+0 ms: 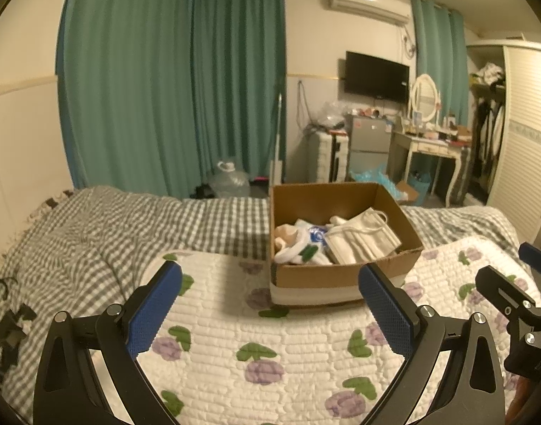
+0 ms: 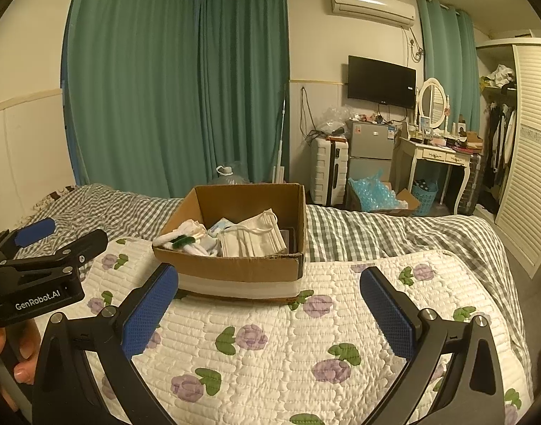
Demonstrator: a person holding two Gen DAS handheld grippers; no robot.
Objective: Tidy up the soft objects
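Observation:
A brown cardboard box (image 1: 320, 276) stands on the white floral quilt (image 1: 256, 347) on the bed. It holds a stack of white face masks (image 1: 362, 237), white and green socks (image 1: 295, 251) and a blue-white packet (image 1: 316, 235). The box also shows in the right wrist view (image 2: 235, 269) with the masks (image 2: 252, 239) and socks (image 2: 185, 239). My left gripper (image 1: 270, 301) is open and empty, just in front of the box. My right gripper (image 2: 270, 304) is open and empty, also short of the box. Each gripper shows at the edge of the other's view.
A grey checked blanket (image 1: 111, 226) covers the far bed. Black straps and clips (image 1: 8, 322) lie at the left. Beyond the bed are green curtains (image 2: 178, 81), a water jug (image 1: 229, 177), a suitcase (image 2: 328, 170), a small fridge (image 2: 371, 148), a dressing table (image 2: 437, 156) and a wardrobe (image 2: 525, 141).

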